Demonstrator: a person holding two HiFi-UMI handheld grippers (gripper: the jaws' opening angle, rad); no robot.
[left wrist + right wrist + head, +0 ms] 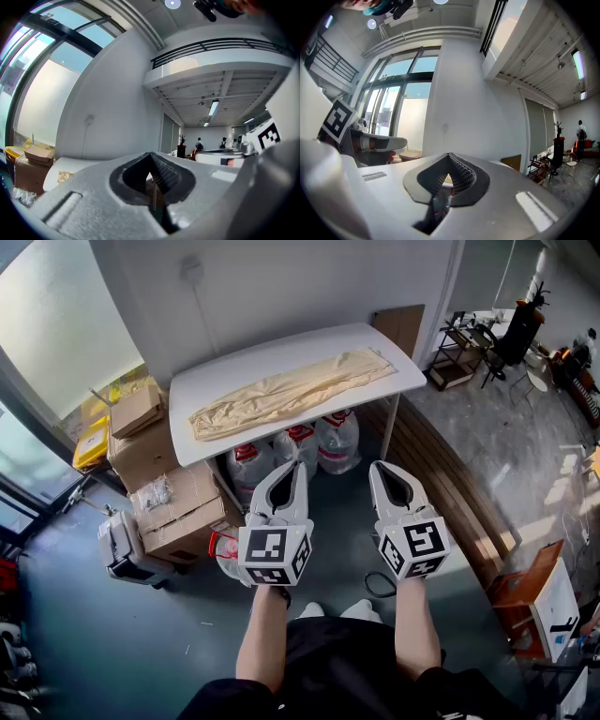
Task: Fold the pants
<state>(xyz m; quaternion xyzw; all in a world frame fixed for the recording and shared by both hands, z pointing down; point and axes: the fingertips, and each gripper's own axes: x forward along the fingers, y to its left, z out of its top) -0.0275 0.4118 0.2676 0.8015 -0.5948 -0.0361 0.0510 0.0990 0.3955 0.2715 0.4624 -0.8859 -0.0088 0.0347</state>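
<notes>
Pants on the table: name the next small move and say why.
Probably bring the left gripper and right gripper forward to the pants: both hang shut and empty, short of the table, and the pants lie stretched out full length, untouched.

Pants (291,390) lie on the table (234,371), water bottles (302,448) beneath, boxes (164,488) at its left.

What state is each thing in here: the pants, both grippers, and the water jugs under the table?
pants: lying full length on the white table, not yet folded.
left gripper: shut, empty, held level, clear of the pants.
right gripper: shut, empty, held level, clear of the pants.
water jugs: upright, capped, under the table.
</notes>
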